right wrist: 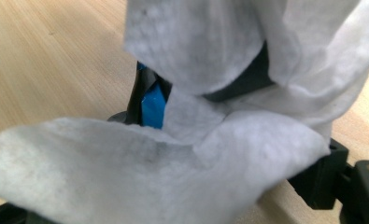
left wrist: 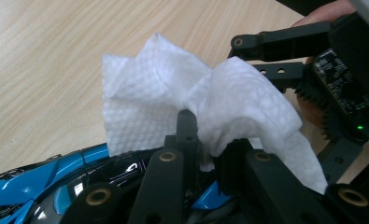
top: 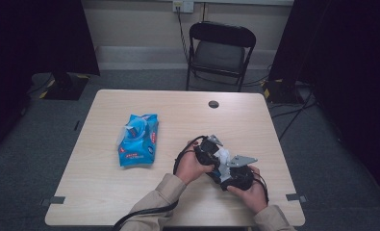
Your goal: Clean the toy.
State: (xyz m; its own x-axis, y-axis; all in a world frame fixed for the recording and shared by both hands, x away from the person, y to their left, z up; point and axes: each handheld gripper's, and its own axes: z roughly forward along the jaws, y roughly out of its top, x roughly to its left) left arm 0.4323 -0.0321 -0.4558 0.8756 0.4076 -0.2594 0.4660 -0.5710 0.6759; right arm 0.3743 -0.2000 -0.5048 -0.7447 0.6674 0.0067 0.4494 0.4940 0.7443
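Two grippers meet over the table's [top: 130, 202] near right part, each in one of the person's hands. Left gripper [left wrist: 205, 151]: jaws nearly closed, pinching a crumpled white wipe [left wrist: 196, 102] that stands up just ahead of its tips. Right gripper [top: 235, 175]: jaws spread wide, the same wipe draped across and in front of them in the right gripper view; whether the pads press on it cannot be told. The two grippers sit just beside each other, wipe between them. Blue wipe pack [top: 138, 139] lies flat on the table, well apart, off to the left gripper's outer side.
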